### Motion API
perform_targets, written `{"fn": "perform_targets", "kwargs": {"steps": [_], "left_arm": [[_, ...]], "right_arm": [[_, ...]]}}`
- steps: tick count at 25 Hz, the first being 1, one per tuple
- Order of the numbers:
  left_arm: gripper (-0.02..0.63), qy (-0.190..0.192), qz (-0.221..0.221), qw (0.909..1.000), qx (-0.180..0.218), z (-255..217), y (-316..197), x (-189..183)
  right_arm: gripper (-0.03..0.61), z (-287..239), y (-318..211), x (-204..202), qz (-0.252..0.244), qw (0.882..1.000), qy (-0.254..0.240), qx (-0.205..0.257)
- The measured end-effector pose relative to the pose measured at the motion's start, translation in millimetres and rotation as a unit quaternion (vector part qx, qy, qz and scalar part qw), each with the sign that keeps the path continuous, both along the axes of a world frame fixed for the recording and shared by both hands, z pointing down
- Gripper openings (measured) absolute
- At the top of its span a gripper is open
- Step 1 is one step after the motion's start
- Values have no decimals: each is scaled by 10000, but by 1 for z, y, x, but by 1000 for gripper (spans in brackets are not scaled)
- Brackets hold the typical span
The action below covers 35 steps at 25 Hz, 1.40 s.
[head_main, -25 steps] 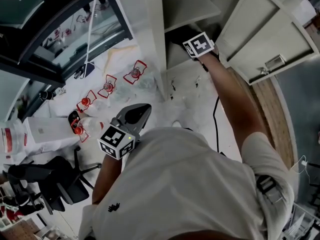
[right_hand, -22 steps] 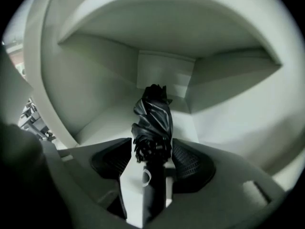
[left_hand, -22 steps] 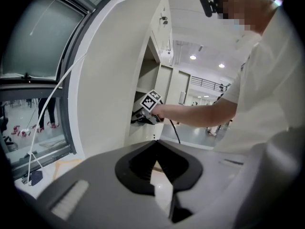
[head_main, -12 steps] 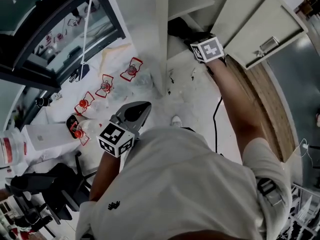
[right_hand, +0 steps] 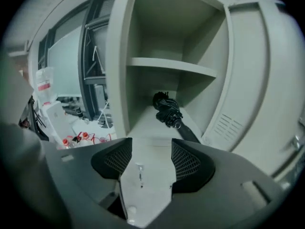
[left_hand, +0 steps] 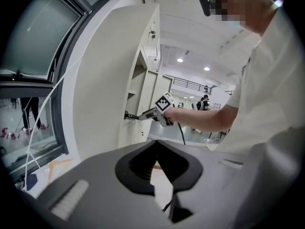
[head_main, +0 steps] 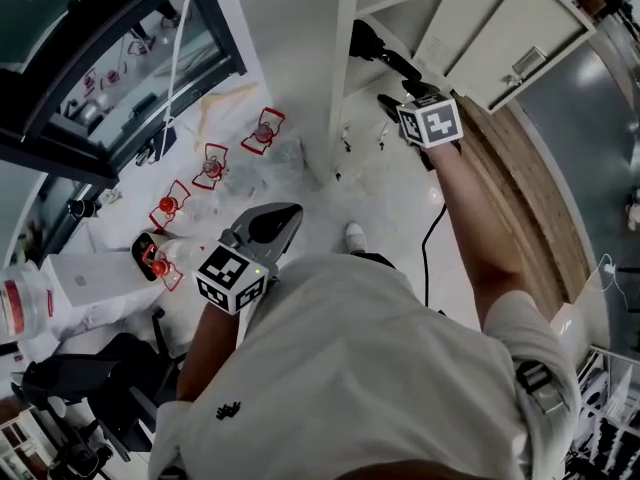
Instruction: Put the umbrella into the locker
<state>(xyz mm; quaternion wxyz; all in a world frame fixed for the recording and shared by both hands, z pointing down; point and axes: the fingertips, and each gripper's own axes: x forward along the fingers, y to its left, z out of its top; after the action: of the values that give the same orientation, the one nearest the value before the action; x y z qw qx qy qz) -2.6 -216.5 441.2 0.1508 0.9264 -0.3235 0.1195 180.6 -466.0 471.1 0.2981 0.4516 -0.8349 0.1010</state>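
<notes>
The black folded umbrella [right_hand: 168, 112] lies on the floor of the locker's lower compartment [right_hand: 143, 128], under a shelf [right_hand: 171, 66]. In the head view the umbrella [head_main: 378, 50] sticks out a little from the locker [head_main: 345, 68]. My right gripper [right_hand: 145, 152] is open and empty, just outside the compartment with the umbrella ahead of it. It hovers in front of the opening in the head view [head_main: 395, 96]. My left gripper [head_main: 272, 224] is shut on nothing, held low near my body, well left of the locker. From the left gripper view [left_hand: 155, 144] I see the right gripper [left_hand: 129, 115] at the locker.
The locker door [head_main: 500, 28] stands open to the right. Several red-capped bottles [head_main: 212, 164] lie on the floor by a dark window frame [head_main: 120, 78]. A black cable [head_main: 432, 230] runs along the floor, and a white box [head_main: 80, 268] and an office chair [head_main: 100, 368] are at the left.
My right gripper has drawn back out of the locker, leaving the umbrella lying inside. The left gripper has stayed in place.
</notes>
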Motion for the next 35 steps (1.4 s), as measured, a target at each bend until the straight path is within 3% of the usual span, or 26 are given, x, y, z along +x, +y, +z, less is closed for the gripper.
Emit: {"fn": "perform_targets", "kwargs": {"steps": [6, 18, 35], "left_arm": [[57, 83, 115, 9999, 47, -2, 31, -21], [56, 150, 193, 9997, 33, 8, 73, -54], [56, 135, 304, 9994, 27, 19, 106, -62]], "right_arm": [[252, -2, 57, -14, 126, 9997, -191, 81], [201, 8, 195, -72, -176, 9977, -654, -35], [50, 10, 289, -85, -25, 9960, -888, 51]]}}
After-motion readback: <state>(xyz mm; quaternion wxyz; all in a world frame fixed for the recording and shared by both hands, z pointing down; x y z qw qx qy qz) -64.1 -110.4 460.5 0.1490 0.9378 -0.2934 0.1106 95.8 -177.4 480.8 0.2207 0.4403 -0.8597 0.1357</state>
